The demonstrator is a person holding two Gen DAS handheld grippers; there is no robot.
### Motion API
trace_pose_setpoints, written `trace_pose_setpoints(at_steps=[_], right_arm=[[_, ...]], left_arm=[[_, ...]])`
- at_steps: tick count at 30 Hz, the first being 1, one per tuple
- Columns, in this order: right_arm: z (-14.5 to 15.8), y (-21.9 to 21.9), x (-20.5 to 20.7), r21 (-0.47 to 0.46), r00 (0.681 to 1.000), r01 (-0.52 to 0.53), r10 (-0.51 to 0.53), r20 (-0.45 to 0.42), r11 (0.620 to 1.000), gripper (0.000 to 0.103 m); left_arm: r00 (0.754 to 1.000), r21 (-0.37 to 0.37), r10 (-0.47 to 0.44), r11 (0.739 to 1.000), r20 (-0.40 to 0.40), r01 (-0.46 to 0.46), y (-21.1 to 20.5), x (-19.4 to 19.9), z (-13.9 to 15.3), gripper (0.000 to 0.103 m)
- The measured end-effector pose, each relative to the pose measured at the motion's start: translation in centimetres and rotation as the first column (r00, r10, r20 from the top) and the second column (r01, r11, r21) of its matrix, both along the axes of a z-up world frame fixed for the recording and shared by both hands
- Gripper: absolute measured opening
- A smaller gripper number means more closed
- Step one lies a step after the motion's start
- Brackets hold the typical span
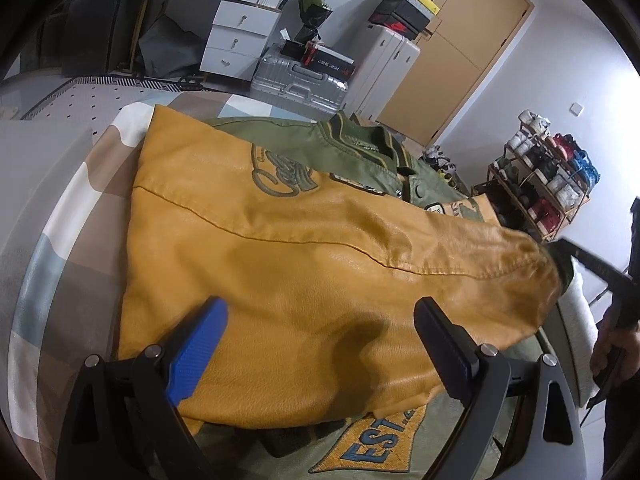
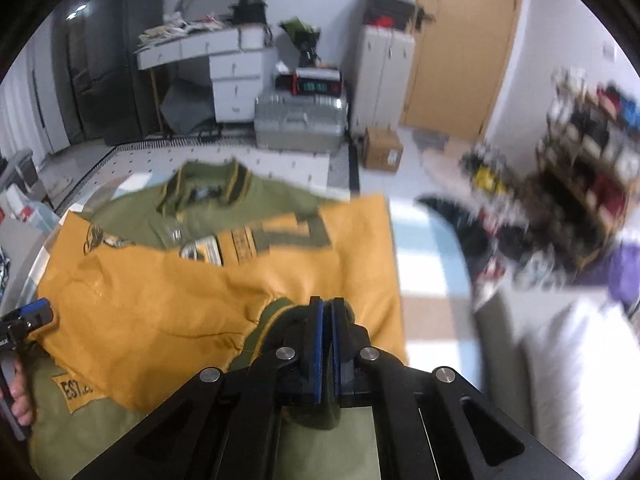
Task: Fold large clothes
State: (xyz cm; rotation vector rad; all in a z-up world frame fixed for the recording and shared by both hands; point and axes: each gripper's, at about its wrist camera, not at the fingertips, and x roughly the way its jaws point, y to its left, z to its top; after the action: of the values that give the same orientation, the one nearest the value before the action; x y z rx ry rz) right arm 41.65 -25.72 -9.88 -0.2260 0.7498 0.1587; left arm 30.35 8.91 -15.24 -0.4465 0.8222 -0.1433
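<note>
Near the bed's [image 2: 424, 240] right edge, the right claw [image 2: 326, 308], pinching the jacket's [image 1: 304, 264] cuff [image 2: 276, 312], is needing slow carrying, the left claw [image 1: 320, 320] hovering open.

Left gripper [image 1: 320, 320] points downward with its fingers [image 1: 196, 344] spread wide apart. Right gripper [image 2: 327, 308] angles downward, its fingers pressed together, nothing visible between them.

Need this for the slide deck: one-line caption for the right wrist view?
Right claw shut above the green-and-mustard varsity jacket, both sleeves folded across its front on the bed.
</note>
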Motion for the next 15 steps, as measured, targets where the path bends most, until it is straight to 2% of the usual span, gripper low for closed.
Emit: trace_pose_setpoints(at_steps=[2, 4, 6, 8, 10, 11, 12, 15], right_arm=[[1.1, 0.6, 0.4, -0.006, 0.998, 0.029, -0.029, 0.051, 1.000, 0.003], [0.2, 0.7, 1.8, -0.024, 0.997, 0.062, -0.061, 0.054, 0.998, 0.003], [-3.0, 0.7, 3.4, -0.088, 0.996, 0.093, -0.093, 0.011, 0.992, 0.003], [-7.7, 0.7, 4.8, -0.179, 0.989, 0.092, -0.111, -0.099, 0.980, 0.003], [-11.8, 0.7, 4.6, -0.247, 0.977, 0.080, -0.124, -0.172, 0.966, 0.001], [-12.4, 0.7, 3.7, -0.257, 0.985, 0.079, -0.116, -0.130, 0.963, 0.000], [-12.3, 0.8, 2.6, -0.258, 0.992, 0.076, -0.099, -0.076, 0.963, 0.004], [-11.4, 0.5, 1.4, -0.213, 0.991, 0.081, -0.101, -0.087, 0.974, 0.003]], left_arm=[[1.000, -0.006, 0.006, 1.000, 0.014, -0.006, 0.1, -0.1, 0.3, 0.091], [1.000, -0.008, 0.004, 1.000, 0.015, -0.003, 0.2, 0.0, 0.3, 0.091], [1.000, -0.014, 0.001, 1.000, 0.007, -0.001, 0.2, 0.2, 0.2, 0.091], [1.000, -0.017, -0.007, 1.000, -0.002, 0.007, 0.1, 0.4, 0.0, 0.091], [1.000, 0.005, -0.015, 1.000, -0.027, 0.015, -0.1, 0.7, -0.4, 0.091], [0.999, 0.016, -0.021, 1.000, -0.041, 0.022, -0.3, 0.8, -0.6, 0.091], [0.998, 0.037, -0.026, 0.999, -0.052, 0.028, -0.6, 1.0, -0.8, 0.091], [0.996, 0.140, -0.041, 0.989, -0.083, 0.052, -1.8, 1.3, -1.1, 0.091]])
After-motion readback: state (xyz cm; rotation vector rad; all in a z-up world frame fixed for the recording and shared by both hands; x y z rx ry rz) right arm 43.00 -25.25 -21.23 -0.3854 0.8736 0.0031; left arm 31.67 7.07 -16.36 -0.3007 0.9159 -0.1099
